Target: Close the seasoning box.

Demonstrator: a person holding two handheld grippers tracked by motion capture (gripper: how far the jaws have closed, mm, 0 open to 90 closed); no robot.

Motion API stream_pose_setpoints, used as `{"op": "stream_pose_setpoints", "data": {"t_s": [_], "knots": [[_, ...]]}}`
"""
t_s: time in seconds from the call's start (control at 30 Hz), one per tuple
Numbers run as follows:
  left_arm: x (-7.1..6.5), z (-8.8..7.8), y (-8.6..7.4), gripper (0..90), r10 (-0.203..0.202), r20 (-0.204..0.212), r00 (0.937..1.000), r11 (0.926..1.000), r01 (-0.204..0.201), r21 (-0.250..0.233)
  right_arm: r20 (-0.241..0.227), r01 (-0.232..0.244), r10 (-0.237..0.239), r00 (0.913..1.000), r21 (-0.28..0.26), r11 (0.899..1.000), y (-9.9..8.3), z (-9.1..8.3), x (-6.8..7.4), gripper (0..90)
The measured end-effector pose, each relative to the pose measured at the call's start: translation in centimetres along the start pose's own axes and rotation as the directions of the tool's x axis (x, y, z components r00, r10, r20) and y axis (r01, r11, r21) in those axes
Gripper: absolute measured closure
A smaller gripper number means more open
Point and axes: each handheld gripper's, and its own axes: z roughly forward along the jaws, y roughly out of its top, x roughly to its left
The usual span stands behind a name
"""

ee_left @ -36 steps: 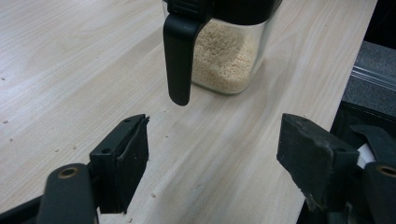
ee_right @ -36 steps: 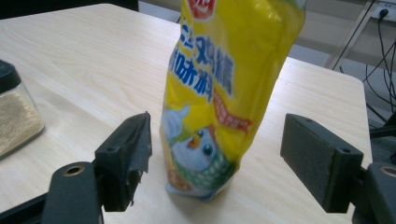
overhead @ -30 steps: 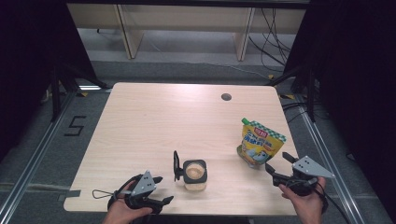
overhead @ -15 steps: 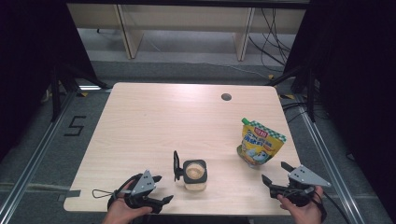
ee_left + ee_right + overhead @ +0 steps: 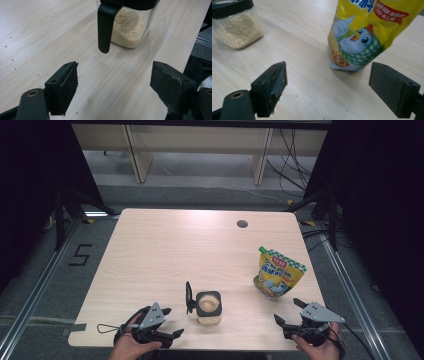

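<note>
A clear jar point(image 5: 208, 306) of pale grains stands near the table's front edge, its black flip lid point(image 5: 105, 27) raised on the left side. To its right stands a yellow pouch point(image 5: 279, 276) with a cartoon chick. My left gripper point(image 5: 173, 321) rests open just left of the jar and points at it, with nothing between its pads. My right gripper point(image 5: 286, 310) is open a short way in front of the pouch point(image 5: 364, 32). Its jaws have just been opening, and only bare table lies between them. The jar point(image 5: 237, 27) sits off to its left.
The wooden table point(image 5: 165, 255) has a round cable hole point(image 5: 242, 224) near its far right corner. Small crumbs dot the wood close to the grippers. Dark curtains flank the table, and shelving legs stand behind it.
My right gripper has drawn back from the pouch toward the table's front edge and sunk a little. The left gripper, jar and pouch have stayed put.
</note>
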Motion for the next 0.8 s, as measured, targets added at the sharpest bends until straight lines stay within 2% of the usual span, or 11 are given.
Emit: {"op": "stream_pose_setpoints", "data": {"t_s": [0.13, 0.17, 0.23, 0.27, 0.3, 0.33, 0.43, 0.47, 0.57, 0.63, 0.8], "knots": [[0.0, -0.1, 0.0, 22.3, -0.014, -0.005, 0.9999, 0.9999, 0.014, -0.006, -0.01, 0.043, -0.043, 0.999, -0.011, 0.999, 0.1, 0.4, 0.0, 16.1], [0.1, -0.1, 0.0, 22.6, -0.01, -0.006, 0.9999, 1.0, 0.01, 0.0, -0.006, 0.018, -0.018, 0.9998, -0.01, 1.0, 0.0, 0.3, 0.2, 16.2], [0.2, -0.2, 0.0, 23.9, 0.01, -0.011, 0.9999, 0.9999, -0.01, 0.005, -0.01, 0.021, -0.021, 0.9997, 0.003, 1.0, 0.0, 0.2, 0.2, 16.2], [0.2, -0.1, 0.0, 25.8, 0.004, -0.005, 1.0, 0.9998, -0.004, -0.021, 0.006, 0.038, -0.038, 0.9993, -0.015, 0.999, 0.0, 0.2, 0.1, 16.2], [0.4, -0.2, 0.1, 26.9, 0.013, -0.009, 0.9999, 0.9999, -0.014, -0.005, 0.001, -0.015, 0.015, 0.9999, 0.013, 1.0, 0.0, 0.0, 0.6, 16.1], [0.3, -0.2, 0.0, 28.0, -0.013, -0.016, 0.9998, 0.9998, 0.013, -0.017, 0.009, 0.017, -0.017, 0.9998, -0.002, 1.0, 0.0, 0.0, 0.4, 16.2], [0.5, -0.5, 0.0, 35.9, 0.018, -0.016, 0.9997, 0.9998, -0.018, -0.004, 0.012, 0.049, -0.049, 0.9987, -0.008, 0.999, 0.0, 0.1, 0.3, 16.2], [0.3, -0.4, 0.0, 38.7, -0.014, 0.001, 0.9999, 0.9995, 0.014, -0.029, 0.004, 0.048, -0.048, 0.9988, -0.01, 0.999, 0.0, 0.2, 0.3, 16.2], [0.6, -0.6, 0.0, 45.2, 0.023, -0.003, 0.9997, 0.9996, -0.023, -0.018, -0.017, 0.032, -0.032, 0.9994, 0.012, 0.999, 0.0, 0.2, 0.5, 16.4], [0.6, -0.7, 0.0, 49.7, 0.013, -0.008, 0.9999, 0.9996, -0.013, -0.025, -0.002, 0.08, -0.08, 0.9968, -0.008, 0.997, 0.0, 0.3, 0.4, 16.5], [0.7, -1.0, 0.2, 58.9, 0.047, 0.014, 0.9988, 0.9983, -0.047, -0.036, -0.017, 0.055, -0.055, 0.9984, 0.013, 0.998, 0.0, 0.2, 0.8, 17.1]]}}
